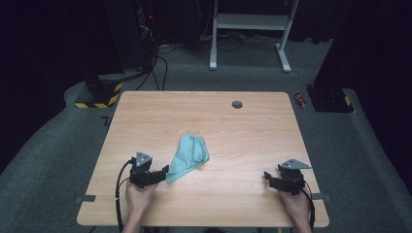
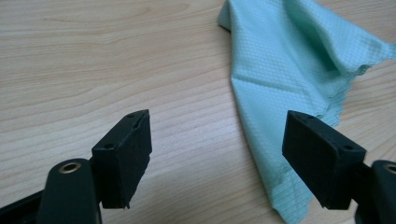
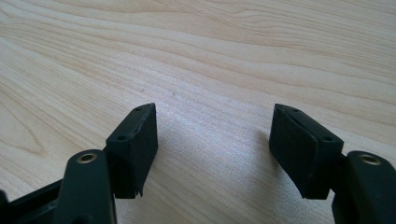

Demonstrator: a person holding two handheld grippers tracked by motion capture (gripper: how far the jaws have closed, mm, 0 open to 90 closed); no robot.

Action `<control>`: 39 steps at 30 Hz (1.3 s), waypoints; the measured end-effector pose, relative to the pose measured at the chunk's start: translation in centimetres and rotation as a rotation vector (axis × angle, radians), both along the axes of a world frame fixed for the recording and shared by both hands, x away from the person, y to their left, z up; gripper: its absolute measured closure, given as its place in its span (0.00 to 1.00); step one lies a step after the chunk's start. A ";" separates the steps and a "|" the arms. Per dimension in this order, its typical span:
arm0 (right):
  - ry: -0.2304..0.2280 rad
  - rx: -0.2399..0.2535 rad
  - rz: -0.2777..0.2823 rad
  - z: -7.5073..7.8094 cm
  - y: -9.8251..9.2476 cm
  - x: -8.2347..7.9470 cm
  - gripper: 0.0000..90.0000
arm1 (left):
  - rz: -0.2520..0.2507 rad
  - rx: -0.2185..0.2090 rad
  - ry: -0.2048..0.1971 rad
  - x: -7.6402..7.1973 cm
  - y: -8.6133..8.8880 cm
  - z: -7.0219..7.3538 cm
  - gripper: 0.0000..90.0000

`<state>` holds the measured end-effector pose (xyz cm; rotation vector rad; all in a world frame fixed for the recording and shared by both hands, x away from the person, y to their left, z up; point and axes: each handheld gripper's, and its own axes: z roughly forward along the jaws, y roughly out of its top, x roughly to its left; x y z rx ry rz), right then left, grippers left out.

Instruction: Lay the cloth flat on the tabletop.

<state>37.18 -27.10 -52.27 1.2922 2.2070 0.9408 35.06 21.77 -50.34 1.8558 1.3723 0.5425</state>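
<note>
- Teal cloth [image 1: 188, 157] lies crumpled on the light wooden table [image 1: 233, 126] in the high view, a little left of the middle, its narrow tip trailing toward the near edge.
- In that same view the left gripper [image 1: 163, 171], held in the person's left hand [image 1: 138, 194], sits just beside the cloth's near tip; whether it touches cannot be told from here.
- The right gripper [image 1: 267, 175], in the right hand [image 1: 296, 204], rests near the table's near right corner, well apart from the cloth.
- A small dark round hole [image 1: 237, 104] sits in the tabletop toward the far edge.
- Left gripper view: the left gripper [image 2: 217, 154] has its jaws spread wide with nothing between them but bare wood; the cloth [image 2: 289, 70] runs from the upper right down past the inside of the right-hand jaw, its pointed end close by that jaw.
- Right gripper view: the right gripper [image 3: 212, 149] is likewise released, jaws wide apart over bare wood grain [image 3: 210, 56], grasping nothing.
</note>
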 end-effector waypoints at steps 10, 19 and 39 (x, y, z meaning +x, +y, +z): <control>0.000 -0.001 0.001 0.0 0.0 0.0 0.36 | -0.041 -0.009 -0.007 0.6 -1.6 1.0 0.27; 0.000 0.000 -0.002 0.0 0.0 0.0 0.36 | -0.092 0.006 0.007 1.4 -3.6 1.1 0.27; -0.001 -0.002 -0.002 0.0 0.0 0.0 0.36 | -0.188 0.045 0.035 3.2 -9.2 -0.3 0.30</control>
